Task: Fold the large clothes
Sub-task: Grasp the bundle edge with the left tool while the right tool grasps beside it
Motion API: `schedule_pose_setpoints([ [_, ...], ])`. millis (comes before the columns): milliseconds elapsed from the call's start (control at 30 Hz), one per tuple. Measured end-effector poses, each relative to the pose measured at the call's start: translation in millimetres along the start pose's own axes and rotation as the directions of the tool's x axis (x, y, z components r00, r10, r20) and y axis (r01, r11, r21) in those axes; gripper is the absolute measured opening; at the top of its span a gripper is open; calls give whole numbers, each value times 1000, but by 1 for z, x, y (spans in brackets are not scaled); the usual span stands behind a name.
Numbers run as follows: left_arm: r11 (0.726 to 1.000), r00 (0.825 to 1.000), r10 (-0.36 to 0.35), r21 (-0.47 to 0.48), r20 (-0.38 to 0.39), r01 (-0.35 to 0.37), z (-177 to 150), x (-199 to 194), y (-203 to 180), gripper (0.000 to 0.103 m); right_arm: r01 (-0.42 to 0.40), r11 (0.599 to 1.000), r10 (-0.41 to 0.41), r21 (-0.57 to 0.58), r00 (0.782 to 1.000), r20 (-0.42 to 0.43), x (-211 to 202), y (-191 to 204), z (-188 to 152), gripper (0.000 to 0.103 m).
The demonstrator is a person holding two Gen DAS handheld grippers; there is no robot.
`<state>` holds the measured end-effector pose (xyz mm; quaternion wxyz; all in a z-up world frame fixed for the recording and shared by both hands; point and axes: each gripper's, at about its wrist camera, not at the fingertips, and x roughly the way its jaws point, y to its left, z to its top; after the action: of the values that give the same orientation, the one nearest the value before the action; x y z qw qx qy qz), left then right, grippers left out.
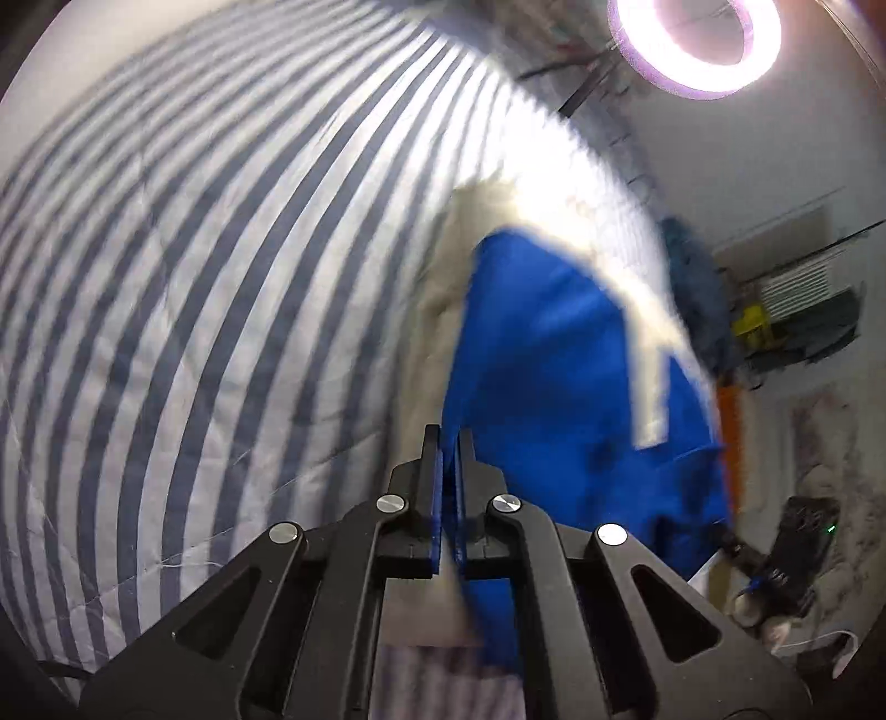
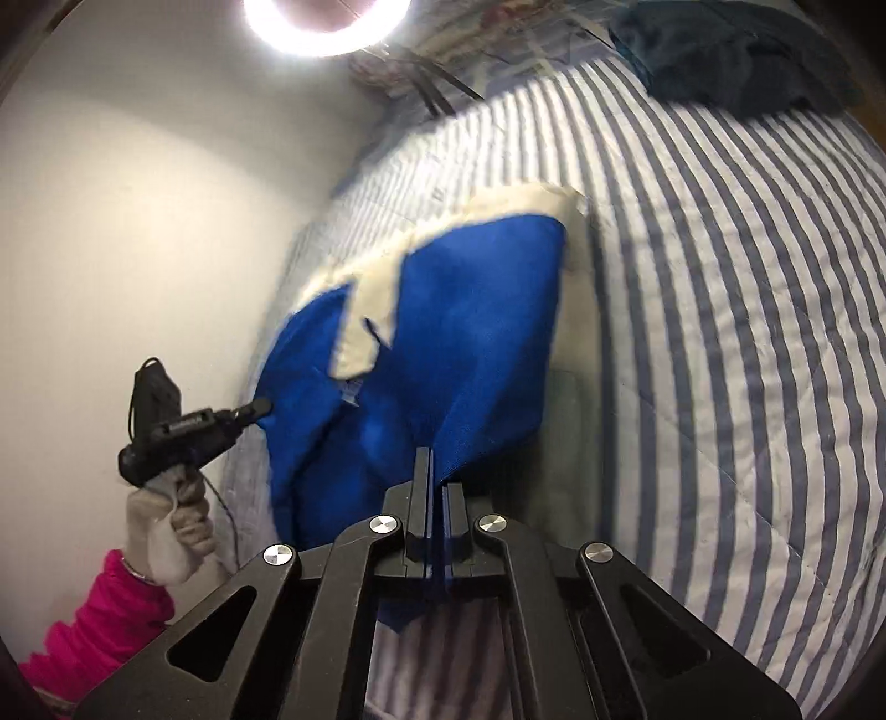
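Both grippers, left (image 1: 449, 437) and right (image 2: 432, 459), pinch the blue garment (image 2: 476, 310).

Ring light (image 2: 326, 22), perhaps dark clothes (image 2: 736, 61)

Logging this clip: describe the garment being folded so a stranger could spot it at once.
Start at the striped blue-and-white quilt covering the bed. On it lies the bright blue garment with cream trim, its near edge pinched by both hand-held grippers. The other clothing, a dark heap at the far end, is dull.
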<state>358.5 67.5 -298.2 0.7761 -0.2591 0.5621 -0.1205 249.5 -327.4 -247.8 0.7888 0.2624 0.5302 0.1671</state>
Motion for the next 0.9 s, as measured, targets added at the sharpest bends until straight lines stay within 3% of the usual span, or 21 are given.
schedule_pose_setpoints([
  [67, 1000, 1000, 9, 2, -4, -9, -4, 7, 3, 1, 66, 995, -63, 68, 997, -49, 18, -21, -7, 1],
  [133, 998, 999, 30, 62, 12, -31, -7, -2, -7, 1, 66, 993, -60, 101, 997, -57, 23, -31, -11, 1],
  [267, 995, 999, 42, 84, 32, -45, -5, -31, -19, 1, 124, 992, -125, -34, 992, -20, -8, -6, -5, 4],
  [333, 994, 994, 32, 103, 100, -42, -1, -53, -26, 1, 182, 979, -180, -95, 983, 28, -29, 6, -2, 4],
  [467, 976, 976, 23, 207, 216, -69, 12, -71, -59, 1, 306, 940, -274, -150, 940, 204, -65, 27, 6, 4],
  [567, 957, 974, 22, 277, 225, -86, 25, -48, -87, 1, 258, 950, -212, -174, 946, 245, -53, 37, 17, 4],
  [633, 932, 967, 92, 321, 236, -167, 29, -21, -96, 1, 253, 944, -203, -210, 951, 233, -31, 42, 24, 4],
  [767, 911, 960, 207, 319, 190, -260, 29, 28, -77, 1, 359, 890, -308, -282, 928, 212, 17, 39, 31, 4],
  [833, 922, 964, 212, 295, 159, -251, 22, 50, -61, 1, 367, 893, -334, -261, 928, 163, 33, 25, 33, 3],
  [900, 909, 957, 212, 319, 199, -268, 14, 54, -62, 2, 351, 908, -336, -228, 936, 103, 47, 3, 33, 0],
])
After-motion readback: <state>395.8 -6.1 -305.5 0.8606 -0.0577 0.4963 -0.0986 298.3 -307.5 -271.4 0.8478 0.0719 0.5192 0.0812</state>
